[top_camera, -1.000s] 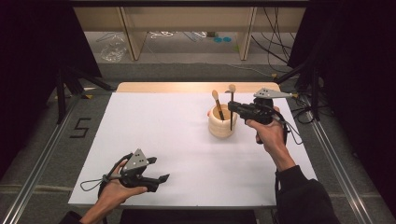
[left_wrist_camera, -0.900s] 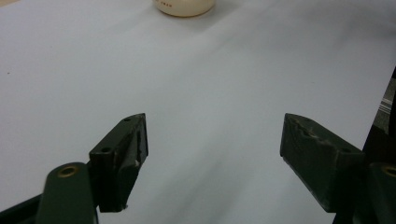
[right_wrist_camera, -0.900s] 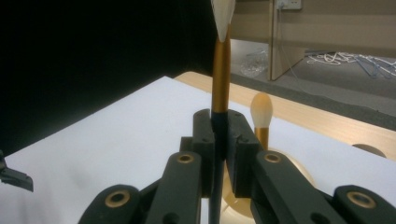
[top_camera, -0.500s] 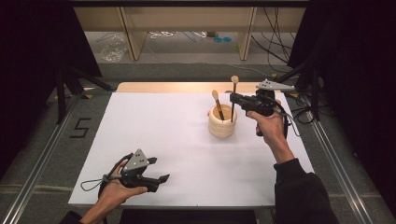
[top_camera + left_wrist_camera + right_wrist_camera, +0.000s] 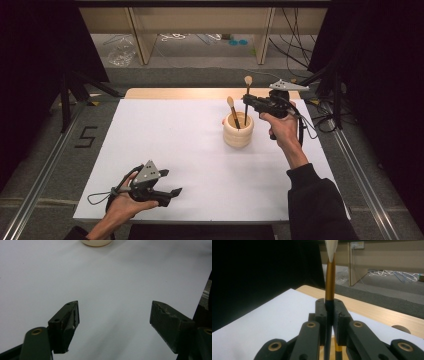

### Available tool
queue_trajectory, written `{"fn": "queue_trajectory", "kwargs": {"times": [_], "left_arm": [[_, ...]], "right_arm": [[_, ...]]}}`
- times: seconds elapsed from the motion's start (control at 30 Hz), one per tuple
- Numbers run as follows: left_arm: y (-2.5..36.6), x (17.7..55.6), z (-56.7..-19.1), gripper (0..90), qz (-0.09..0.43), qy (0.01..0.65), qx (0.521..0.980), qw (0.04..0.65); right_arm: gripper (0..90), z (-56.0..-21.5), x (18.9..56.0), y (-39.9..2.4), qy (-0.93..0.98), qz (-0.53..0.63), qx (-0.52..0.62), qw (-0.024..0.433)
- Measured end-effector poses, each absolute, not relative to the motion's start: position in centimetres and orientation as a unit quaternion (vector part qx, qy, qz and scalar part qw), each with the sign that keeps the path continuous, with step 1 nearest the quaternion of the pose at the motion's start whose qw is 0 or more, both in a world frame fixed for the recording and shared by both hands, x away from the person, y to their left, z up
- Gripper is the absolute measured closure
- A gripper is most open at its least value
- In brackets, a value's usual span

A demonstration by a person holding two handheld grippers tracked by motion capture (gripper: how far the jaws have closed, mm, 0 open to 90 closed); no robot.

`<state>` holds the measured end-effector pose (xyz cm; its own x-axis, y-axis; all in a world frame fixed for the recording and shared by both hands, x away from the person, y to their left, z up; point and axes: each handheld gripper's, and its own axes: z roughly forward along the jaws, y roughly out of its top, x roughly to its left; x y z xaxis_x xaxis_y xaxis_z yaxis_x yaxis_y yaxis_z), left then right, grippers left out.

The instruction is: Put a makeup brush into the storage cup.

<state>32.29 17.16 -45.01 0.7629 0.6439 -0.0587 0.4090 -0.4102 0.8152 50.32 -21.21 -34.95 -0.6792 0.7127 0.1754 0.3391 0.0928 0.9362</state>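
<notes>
- A white table stands in a dark room with wooden shelving behind it.
- The right gripper clamps a makeup brush by its dark handle.
- The brush stands upright, long axis vertical, pale bristles on top, gold ferrule below them, its lower end over the holder.
- A round, ribbed, cream-coloured holder contains a second brush, leaning.
- The left gripper rests near the table's front edge, jaws wide apart.

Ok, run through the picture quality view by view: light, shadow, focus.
High view: even light on the white table, dark curtains at both sides, all sharp. Left gripper view: soft shadows across the table, the holder cut off at the top edge. Right gripper view: left half black, the gripper shut on the brush, both in focus.
</notes>
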Motion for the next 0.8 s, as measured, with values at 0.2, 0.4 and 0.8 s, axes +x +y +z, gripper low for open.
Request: {"fn": "queue_trajectory", "kwargs": {"times": [0.2, 0.4, 0.8], "left_arm": [[17.2, 32.3, -45.0, 23.8, 0.137, 0.315, 0.832, 0.435], [17.2, 32.4, -45.0, 23.8, 0.138, 0.312, 0.831, 0.439], [17.0, 32.3, -45.0, 23.9, 0.136, 0.312, 0.828, 0.446]], "right_arm": [[84.3, -35.5, 51.1, -21.1, 0.718, 0.564, 0.370, 0.171], [84.3, -36.1, 51.6, -20.9, 0.715, 0.563, 0.379, 0.169], [84.3, -37.0, 52.1, -20.2, 0.721, 0.553, 0.380, 0.171]]}}
